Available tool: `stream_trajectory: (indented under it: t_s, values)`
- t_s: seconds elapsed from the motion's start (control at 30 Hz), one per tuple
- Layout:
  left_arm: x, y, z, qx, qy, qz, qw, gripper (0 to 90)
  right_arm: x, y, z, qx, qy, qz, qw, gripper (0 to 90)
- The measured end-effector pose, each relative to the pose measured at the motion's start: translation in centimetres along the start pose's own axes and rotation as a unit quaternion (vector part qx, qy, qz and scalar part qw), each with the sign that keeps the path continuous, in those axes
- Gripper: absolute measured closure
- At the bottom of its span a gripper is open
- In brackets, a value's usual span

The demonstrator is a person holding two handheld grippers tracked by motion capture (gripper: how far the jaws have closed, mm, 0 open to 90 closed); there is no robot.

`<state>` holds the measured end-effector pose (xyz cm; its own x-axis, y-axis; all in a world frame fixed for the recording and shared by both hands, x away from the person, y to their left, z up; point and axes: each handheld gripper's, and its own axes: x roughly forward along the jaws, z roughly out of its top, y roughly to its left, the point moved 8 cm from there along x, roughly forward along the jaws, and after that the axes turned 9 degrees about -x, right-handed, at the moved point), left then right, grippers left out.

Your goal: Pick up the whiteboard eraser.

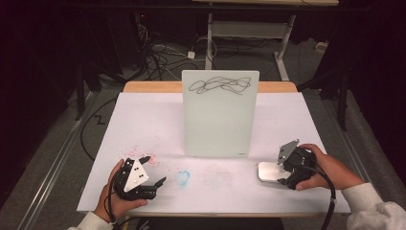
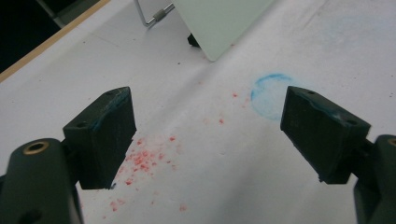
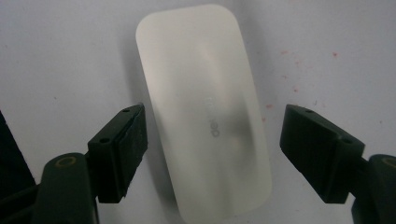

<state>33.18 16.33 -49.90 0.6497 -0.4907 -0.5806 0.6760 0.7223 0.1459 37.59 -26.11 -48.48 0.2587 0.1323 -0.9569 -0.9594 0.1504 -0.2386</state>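
Observation:
A white board (image 1: pixel 220 115) stands upright mid-table, with a black scribble (image 1: pixel 220 85) across its top. A pale, rounded eraser block (image 1: pixel 266 171) (image 3: pixel 205 116) lies flat on the white table (image 1: pixel 143 120) at the front right. My right gripper (image 1: pixel 281 173) (image 3: pixel 212 140) straddles it, one jaw close by its edge and the other clear of it, so the pads do not press on it. My left gripper (image 1: pixel 154 168) (image 2: pixel 208 126) hovers open over the front left of the table with nothing between its jaws. Blue stains mark its pads (image 2: pixel 114 116).
A blue smudge ring (image 1: pixel 183 177) (image 2: pixel 268 95) and scattered red specks (image 1: pixel 136 152) (image 2: pixel 144 158) mark the table near my left gripper. The board's wire stand (image 2: pixel 154 16) shows behind it. Cables (image 1: pixel 158 57) and a desk frame (image 1: pixel 249 33) lie on the floor beyond the table.

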Motion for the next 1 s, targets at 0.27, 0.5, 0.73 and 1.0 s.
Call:
stream_trajectory:
  t_s: [0.27,0.5,0.73,1.0]
  values:
    - [0.3,-0.2,-0.1,0.004,0.007,-0.005,1.0000,17.3,1.7,-0.3,-0.4,-0.028,0.040,0.028,0.9984,26.6]
    - [0.4,-0.2,-0.2,0.005,0.011,-0.007,0.9999,17.3,2.7,-0.2,0.1,-0.053,0.044,0.031,0.9971,27.6]
    - [0.5,-0.3,-0.3,0.007,0.016,-0.009,0.9998,17.3,2.4,-0.2,0.0,-0.066,0.029,0.024,0.9971,30.9]
    - [0.4,-0.3,-0.2,0.007,0.013,-0.009,0.9999,17.4,0.5,-0.6,0.7,-0.029,-0.038,-0.028,0.9985,31.1]
